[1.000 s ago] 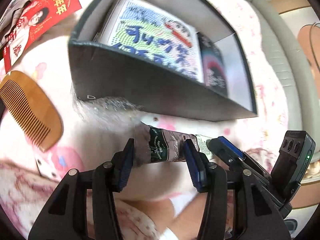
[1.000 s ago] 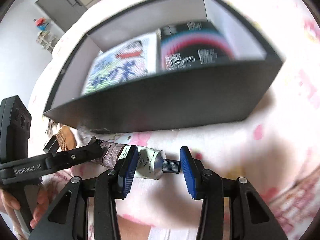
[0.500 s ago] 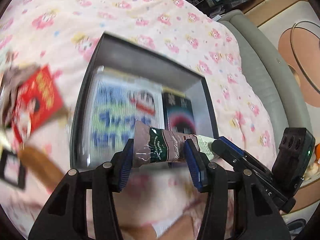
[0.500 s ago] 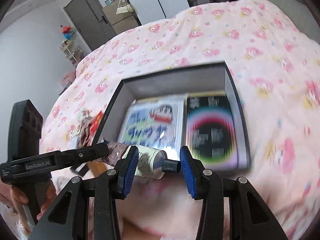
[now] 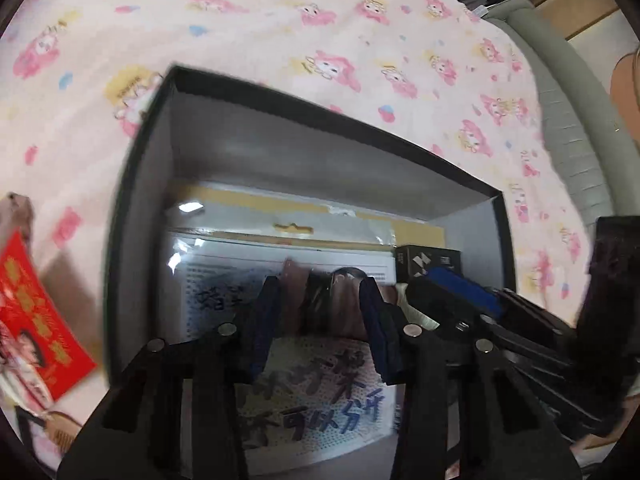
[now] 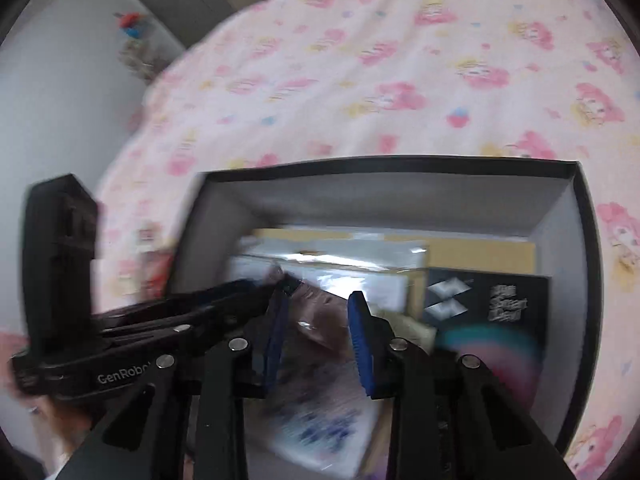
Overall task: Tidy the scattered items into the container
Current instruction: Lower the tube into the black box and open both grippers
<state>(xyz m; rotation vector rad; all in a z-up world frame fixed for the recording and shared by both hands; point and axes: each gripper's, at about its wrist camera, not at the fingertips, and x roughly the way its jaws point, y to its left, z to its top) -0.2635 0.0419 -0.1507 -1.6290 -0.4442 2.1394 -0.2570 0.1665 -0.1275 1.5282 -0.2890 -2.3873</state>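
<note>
1. Both grippers hang over the open black box that sits on the pink cartoon-print bedspread.
2. The left gripper has a brown and dark green tube crosswise between its blue pads; the jaws are closing, and the pads appear to press on the tube's crimped end.
3. The right gripper straddles the same tube toward its pale cap end. Its jaws are closing too, but the blur hides whether the pads touch the tube.
4. The tube is in the air above the inside of the box, over a flat printed packet with blue writing.
5. A small black carton lies in the box beside the packet, on the right.
6. Outside the box, to its left, a red card lies on the bedspread with a wooden comb just below it.
</note>
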